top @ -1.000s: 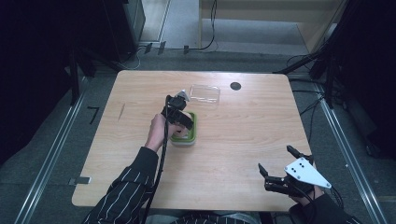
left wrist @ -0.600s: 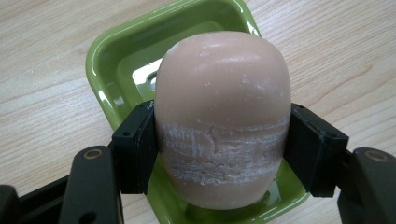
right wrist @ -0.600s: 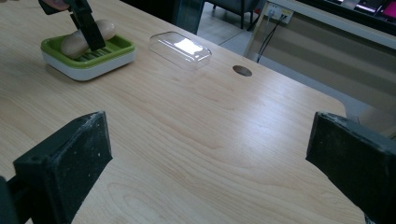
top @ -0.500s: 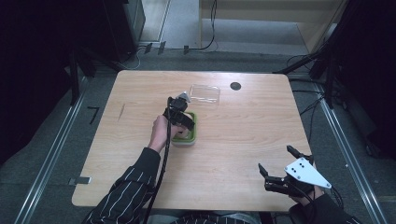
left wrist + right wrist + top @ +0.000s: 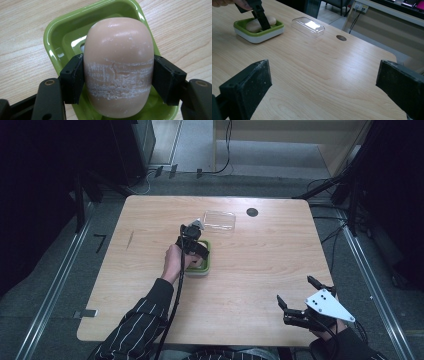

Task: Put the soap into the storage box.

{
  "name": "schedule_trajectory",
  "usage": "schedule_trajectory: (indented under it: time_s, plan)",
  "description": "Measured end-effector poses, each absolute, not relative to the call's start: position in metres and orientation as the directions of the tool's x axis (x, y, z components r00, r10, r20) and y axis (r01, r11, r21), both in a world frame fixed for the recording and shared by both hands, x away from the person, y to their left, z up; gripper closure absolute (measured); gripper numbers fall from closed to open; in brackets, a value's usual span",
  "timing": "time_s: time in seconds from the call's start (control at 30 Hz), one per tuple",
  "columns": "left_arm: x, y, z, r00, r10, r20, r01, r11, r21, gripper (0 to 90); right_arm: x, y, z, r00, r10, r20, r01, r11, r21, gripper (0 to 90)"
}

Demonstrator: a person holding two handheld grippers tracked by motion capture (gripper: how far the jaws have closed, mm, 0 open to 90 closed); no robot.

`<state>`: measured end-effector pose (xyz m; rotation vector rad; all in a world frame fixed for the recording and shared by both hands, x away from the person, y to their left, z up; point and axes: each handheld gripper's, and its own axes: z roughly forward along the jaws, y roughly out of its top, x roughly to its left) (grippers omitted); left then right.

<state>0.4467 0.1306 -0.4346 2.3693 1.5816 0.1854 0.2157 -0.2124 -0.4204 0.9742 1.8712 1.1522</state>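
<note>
Wooden table (image 5: 260,270), soap dish (image 5: 62,32) mid-left. Left gripper (image 5: 117,75) clamps the soap bar (image 5: 118,65) across its short width, long axis running 12 to 6 over the dish. Right gripper (image 5: 300,302) idles wide open at 4 o'clock.

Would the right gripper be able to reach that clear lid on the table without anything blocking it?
Probably yes. The right gripper is open and holds nothing, and bare table lies between it and the clear lid. The left gripper, shut on the soap over the green dish, sits off to the side.
</note>
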Motion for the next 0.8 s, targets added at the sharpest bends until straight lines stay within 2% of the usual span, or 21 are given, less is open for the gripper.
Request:
schedule_trajectory:
  time_s: [0.63, 0.8]
  plan:
    - [0.4471, 0.1301, -0.4399, 0.383, 0.923, -0.038, 0.882, -0.354, 0.312, 33.1, 0.2161, -0.2116, -0.4205, -0.457, 0.869, -0.188, 0.224, 0.317, 0.922, 0.0]
    - [0.4459, 0.13, -0.4344, 0.389, 0.921, -0.025, 0.875, -0.36, 0.324, 30.5, 0.2161, -0.2115, -0.4205, -0.458, 0.869, -0.189, 0.223, 0.318, 0.921, 0.0]
